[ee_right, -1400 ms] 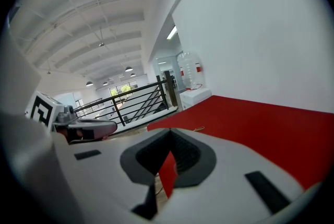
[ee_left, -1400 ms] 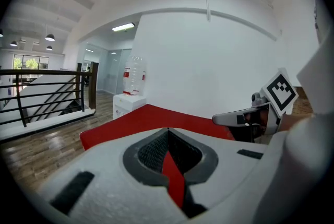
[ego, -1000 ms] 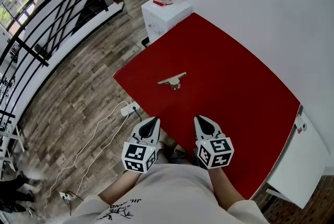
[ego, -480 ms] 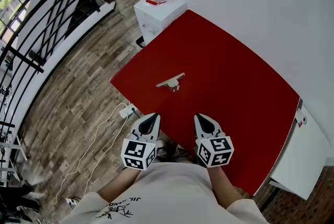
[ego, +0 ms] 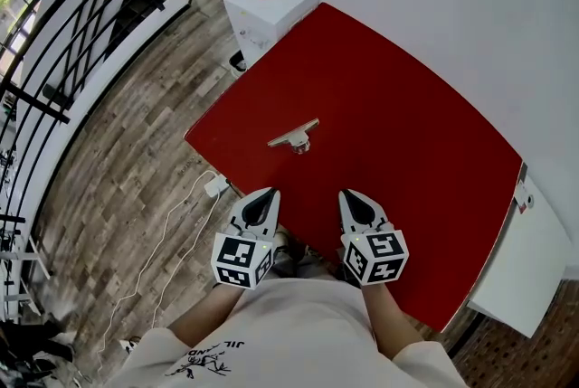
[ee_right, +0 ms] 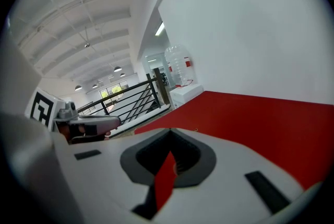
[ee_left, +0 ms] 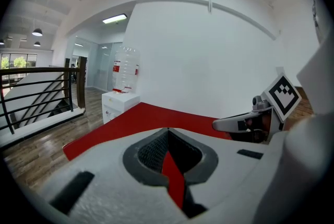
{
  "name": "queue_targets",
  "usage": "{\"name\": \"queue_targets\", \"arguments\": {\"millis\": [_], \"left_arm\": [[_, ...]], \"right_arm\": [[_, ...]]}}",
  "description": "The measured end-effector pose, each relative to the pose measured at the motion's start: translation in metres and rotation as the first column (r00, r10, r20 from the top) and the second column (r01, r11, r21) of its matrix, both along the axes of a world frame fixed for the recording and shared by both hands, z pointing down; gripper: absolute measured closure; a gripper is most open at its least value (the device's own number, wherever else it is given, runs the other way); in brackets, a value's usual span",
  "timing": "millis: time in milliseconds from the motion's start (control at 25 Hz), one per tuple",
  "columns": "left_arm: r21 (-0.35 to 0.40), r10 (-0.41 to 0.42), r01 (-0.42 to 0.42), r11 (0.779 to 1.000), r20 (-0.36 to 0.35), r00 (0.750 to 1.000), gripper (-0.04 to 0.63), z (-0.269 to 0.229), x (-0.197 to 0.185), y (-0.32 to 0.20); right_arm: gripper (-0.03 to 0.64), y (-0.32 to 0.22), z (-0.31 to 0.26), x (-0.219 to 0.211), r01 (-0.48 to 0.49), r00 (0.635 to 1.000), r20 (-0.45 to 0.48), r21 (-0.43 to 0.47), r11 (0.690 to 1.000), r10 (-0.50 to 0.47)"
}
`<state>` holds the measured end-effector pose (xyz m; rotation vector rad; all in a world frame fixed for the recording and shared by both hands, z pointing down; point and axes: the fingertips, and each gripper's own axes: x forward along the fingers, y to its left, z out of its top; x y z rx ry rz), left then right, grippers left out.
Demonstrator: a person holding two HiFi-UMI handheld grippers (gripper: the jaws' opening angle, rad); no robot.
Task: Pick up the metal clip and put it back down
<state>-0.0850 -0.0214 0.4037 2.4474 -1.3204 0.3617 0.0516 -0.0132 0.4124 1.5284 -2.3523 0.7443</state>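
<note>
The metal clip (ego: 293, 138) lies on the red table (ego: 398, 133) near its left edge, alone and untouched. My left gripper (ego: 259, 204) hovers at the table's near edge, below the clip, its jaws shut with nothing between them. My right gripper (ego: 355, 203) is level with it a little to the right, also shut and empty. Both point up the table toward the clip and stay well short of it. In the left gripper view the right gripper (ee_left: 229, 124) shows at the right; in the right gripper view the left gripper (ee_right: 102, 124) shows at the left. The clip is hidden in both gripper views.
A white water dispenser (ego: 269, 11) with a clear bottle stands at the table's far left corner. A black railing (ego: 63, 61) runs along the left over wood flooring. A white cable with a power strip (ego: 215, 187) lies on the floor by the table's left edge. A white wall lies behind.
The head view has shifted slightly, so table and dispenser sit a bit higher and further left. Both grippers hold nearly the same place, shut. The clip has not moved on the table.
</note>
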Motion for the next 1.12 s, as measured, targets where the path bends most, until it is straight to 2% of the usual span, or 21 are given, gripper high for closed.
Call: {"name": "queue_targets", "arguments": {"millis": [720,920,1120], "left_arm": [[-0.052,0.078,-0.074,0.996,0.068,0.995,0.591,0.081,0.021,-0.069],[-0.073,0.127,-0.119,0.990,0.128,0.984,0.591,0.115,0.028,-0.079],[-0.097,0.124,-0.111,0.989,0.130,0.984,0.591,0.138,0.031,-0.094]], "right_arm": [[0.613,-0.060,0.055,-0.016,0.015,1.000,0.003,-0.031,0.999,-0.015],[0.612,-0.069,0.077,-0.015,0.008,1.000,0.008,-0.046,0.999,-0.007],[0.613,-0.077,0.107,-0.010,-0.001,1.000,-0.002,-0.076,0.997,0.001]]}}
